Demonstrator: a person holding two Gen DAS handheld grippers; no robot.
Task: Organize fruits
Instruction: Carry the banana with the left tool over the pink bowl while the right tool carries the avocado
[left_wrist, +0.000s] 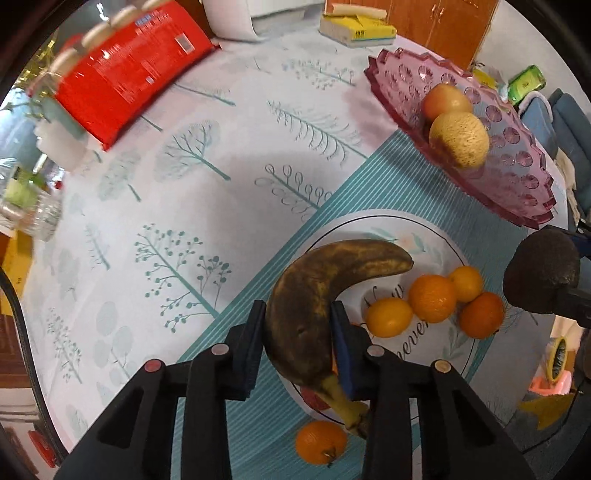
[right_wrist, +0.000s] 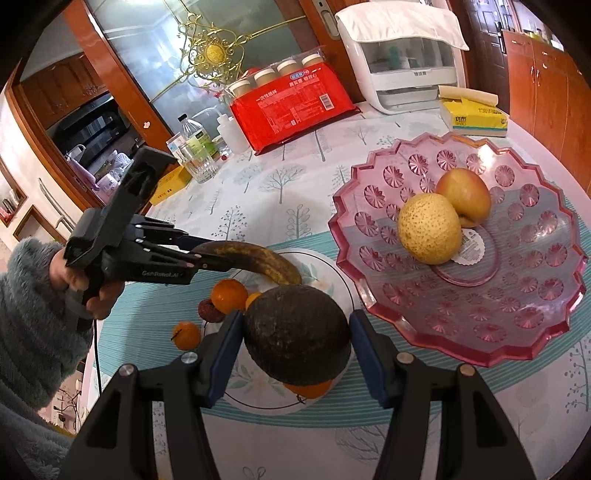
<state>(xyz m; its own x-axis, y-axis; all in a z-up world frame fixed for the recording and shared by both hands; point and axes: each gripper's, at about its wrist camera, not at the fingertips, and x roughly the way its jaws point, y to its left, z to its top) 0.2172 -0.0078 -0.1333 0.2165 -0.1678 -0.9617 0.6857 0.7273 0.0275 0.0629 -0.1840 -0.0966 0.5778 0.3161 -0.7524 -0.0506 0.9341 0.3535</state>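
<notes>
Between left fingers (left_wrist: 338, 325), browned banana (left_wrist: 306, 306).

— Any lettering out there?

— Yes: the left gripper (right_wrist: 199, 258) carries white lettering on its black body, something like "GenRobot.AI", a little soft.

— And the red pack (right_wrist: 291, 107)?

— Chinese characters in white, "一次性纸杯", with a barcode at its right end; the fine print is too small to read.

— The plate (left_wrist: 436, 236)?

— Cursive script, partly hidden by fruit; "ever" shows, perhaps "never".

— Anything else?

— The yellow box (right_wrist: 476, 118) has dark characters on its side, unreadable. The white appliance (right_wrist: 402, 74) bears a small grey mark, too faint.
</notes>
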